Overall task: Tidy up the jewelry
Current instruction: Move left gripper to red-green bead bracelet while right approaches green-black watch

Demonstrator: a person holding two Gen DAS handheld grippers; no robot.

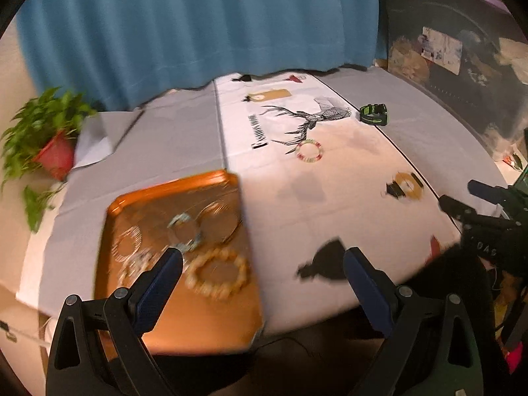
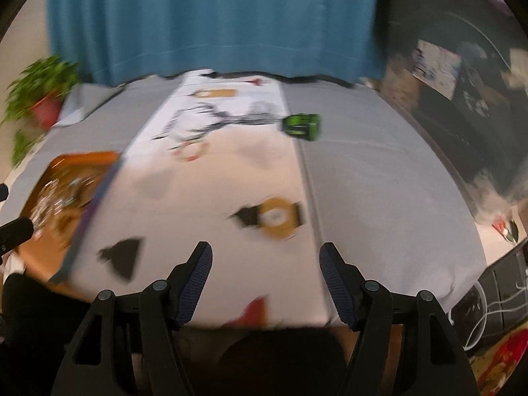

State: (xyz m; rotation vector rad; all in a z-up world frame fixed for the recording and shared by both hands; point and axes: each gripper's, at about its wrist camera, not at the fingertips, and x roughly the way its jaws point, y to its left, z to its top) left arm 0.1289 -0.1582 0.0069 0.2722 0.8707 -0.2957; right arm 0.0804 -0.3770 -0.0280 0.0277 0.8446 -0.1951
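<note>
Bracelets on an orange tray (image 1: pixel 211 323), 2 loose on the table runner (image 1: pixel 346 204).
Left gripper (image 1: pixel 262 257) and right gripper (image 2: pixel 265 252) gape wide, empty; beaded ring (image 1: pixel 309 151) and gold bangle (image 2: pixel 277 218) lie apart.

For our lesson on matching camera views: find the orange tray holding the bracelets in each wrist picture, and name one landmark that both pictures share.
Left wrist view: the orange tray fills the lower left, just beyond the left gripper, which is open.
Right wrist view: the orange tray sits at the left edge, mid-height, blurred.
Shared landmark: the green and black tape measure toward the far side of the table.
</note>
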